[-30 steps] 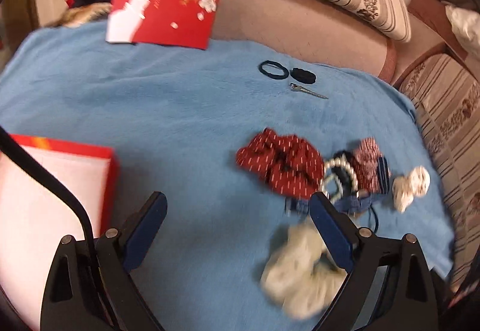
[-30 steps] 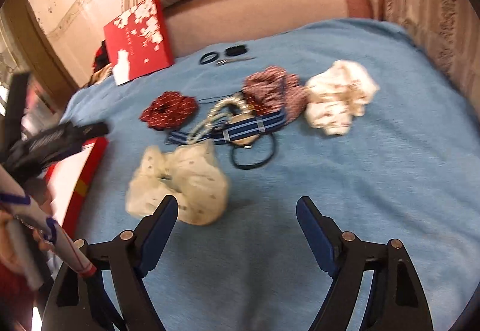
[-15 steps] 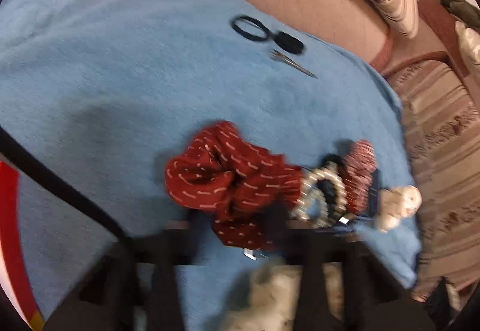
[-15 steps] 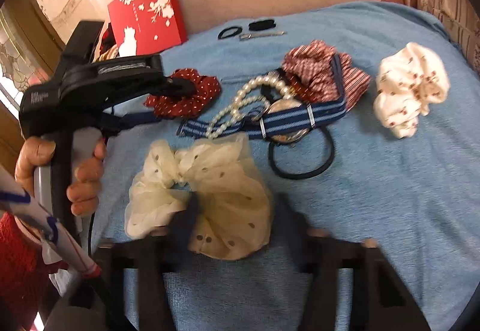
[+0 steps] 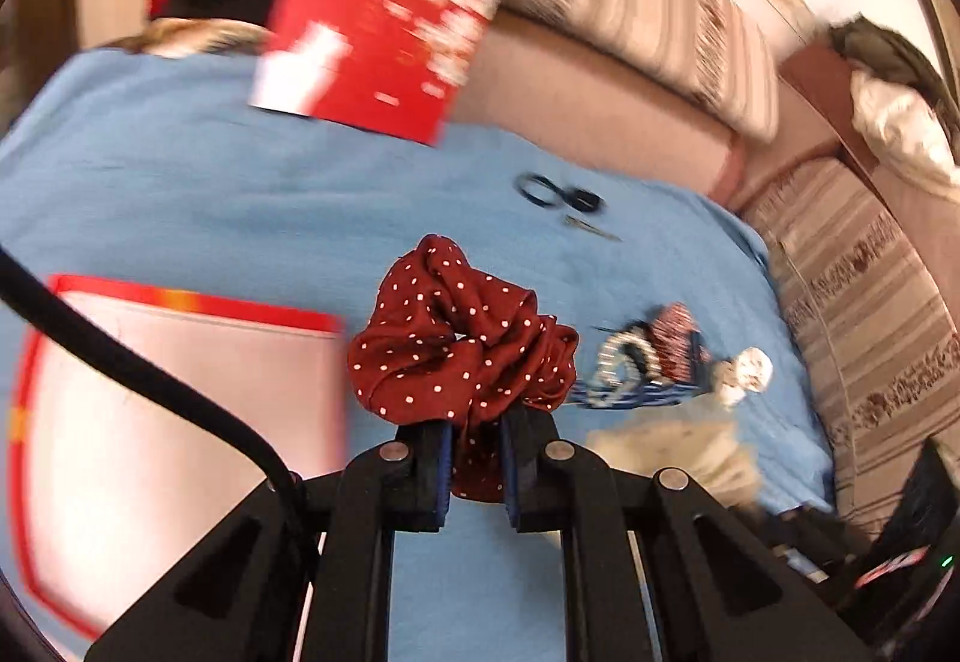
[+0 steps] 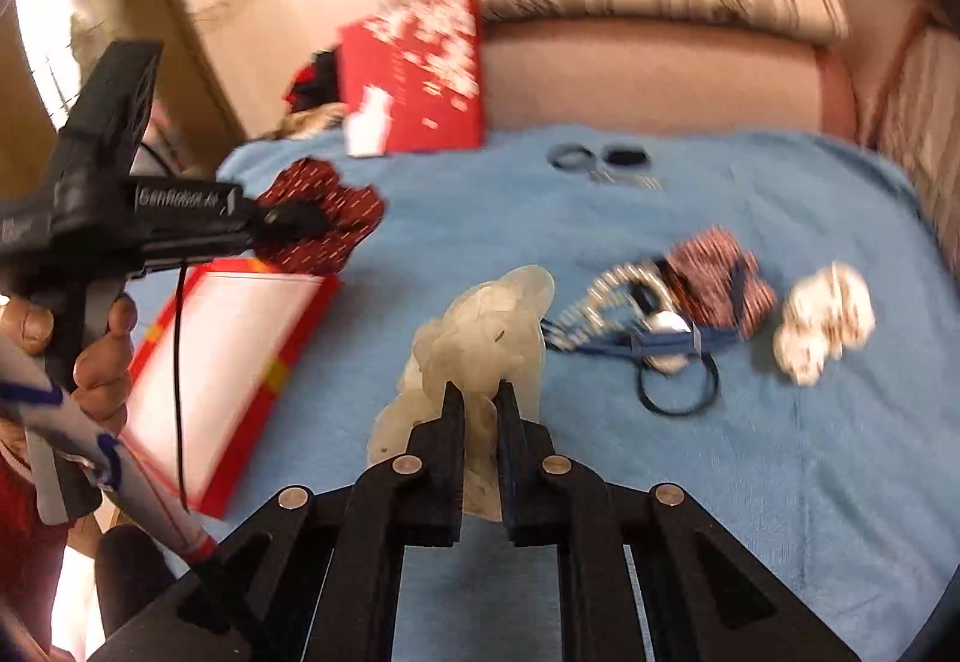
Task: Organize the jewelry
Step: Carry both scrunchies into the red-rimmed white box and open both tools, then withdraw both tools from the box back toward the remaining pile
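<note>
The left tool [image 5: 474,458] is clamped on the dark red polka-dot scrunchie [image 5: 459,347], held above the blue blanket [image 5: 240,206] beside the open red box [image 5: 180,392] — the right tool [image 6: 480,422] is pinched shut on the cream sheer scrunchie [image 6: 486,332], near the remaining pile of accessories [image 6: 678,314].

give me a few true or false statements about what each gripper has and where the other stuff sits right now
1. The left hand-held gripper is shut on the red dotted scrunchie. True.
2. The right hand-held gripper is open, holding nothing. False: it is shut on the cream scrunchie.
3. The pearl bracelet lies on the blue blanket. True.
4. The open red box holds a scrunchie. False: its white inside looks bare.
5. The black hair tie hangs from a gripper. False: it lies on the blanket.
</note>
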### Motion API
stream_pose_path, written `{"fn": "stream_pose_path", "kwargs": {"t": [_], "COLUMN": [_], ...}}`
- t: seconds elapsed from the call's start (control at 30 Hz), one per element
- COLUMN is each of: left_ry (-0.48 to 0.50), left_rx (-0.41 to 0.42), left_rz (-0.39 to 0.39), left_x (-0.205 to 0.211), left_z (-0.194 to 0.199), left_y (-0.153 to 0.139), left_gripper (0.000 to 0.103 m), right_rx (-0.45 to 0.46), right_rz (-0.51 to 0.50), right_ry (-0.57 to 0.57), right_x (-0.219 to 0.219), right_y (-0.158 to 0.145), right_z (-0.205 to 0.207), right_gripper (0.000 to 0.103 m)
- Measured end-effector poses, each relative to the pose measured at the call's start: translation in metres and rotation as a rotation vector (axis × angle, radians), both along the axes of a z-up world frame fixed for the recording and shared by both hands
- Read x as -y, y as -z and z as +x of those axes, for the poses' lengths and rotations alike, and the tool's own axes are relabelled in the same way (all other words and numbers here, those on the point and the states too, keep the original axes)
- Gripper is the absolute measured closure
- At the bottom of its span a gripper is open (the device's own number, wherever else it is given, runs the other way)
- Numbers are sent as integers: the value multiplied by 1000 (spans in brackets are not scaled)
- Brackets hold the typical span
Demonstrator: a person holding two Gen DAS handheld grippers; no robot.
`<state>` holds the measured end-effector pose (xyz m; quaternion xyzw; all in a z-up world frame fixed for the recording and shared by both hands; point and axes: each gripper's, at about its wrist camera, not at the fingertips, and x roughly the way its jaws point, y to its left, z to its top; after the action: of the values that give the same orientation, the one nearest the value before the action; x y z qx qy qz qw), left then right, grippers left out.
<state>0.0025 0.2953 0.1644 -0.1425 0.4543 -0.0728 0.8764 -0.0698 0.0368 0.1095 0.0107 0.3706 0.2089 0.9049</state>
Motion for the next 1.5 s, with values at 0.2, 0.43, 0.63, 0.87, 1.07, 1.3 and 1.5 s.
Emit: {"fn": "stream_pose_path", "kwargs": {"t": [0.2, 0.43, 0.63, 0.87, 1.07, 1.3, 1.5], "left_ry": [-159, -264, -312, -305, -332, -375, -435], "left_rx": [-24, -75, -113, -152, -147, -105, -51], "left_rz": [16, -6, -22, 17, 1, -30, 38], "left_x": [-90, -152, -177, -181, -186, -193, -188], "left_z": [-25, -18, 15, 41, 43, 24, -12], "left_y": [6, 42, 76, 104, 109, 85, 49], "left_gripper": [91, 90, 90, 89, 71, 53, 45], "right_rx": [42, 9, -71, -156, -162, -107, -41], "right_rz": [19, 46, -14, -71, -100, -96, -99], "right_ry": [-123, -252, -274, -214, -193, -182, -180], "right_x": [-66, -166, -221, -223, -224, -221, -202], "right_y": [-36, -38, 10, 62, 69, 55, 28], "right_z": [-8, 20, 60, 94, 106, 99, 74], "right_gripper": [93, 93, 93, 93, 89, 51, 45]}}
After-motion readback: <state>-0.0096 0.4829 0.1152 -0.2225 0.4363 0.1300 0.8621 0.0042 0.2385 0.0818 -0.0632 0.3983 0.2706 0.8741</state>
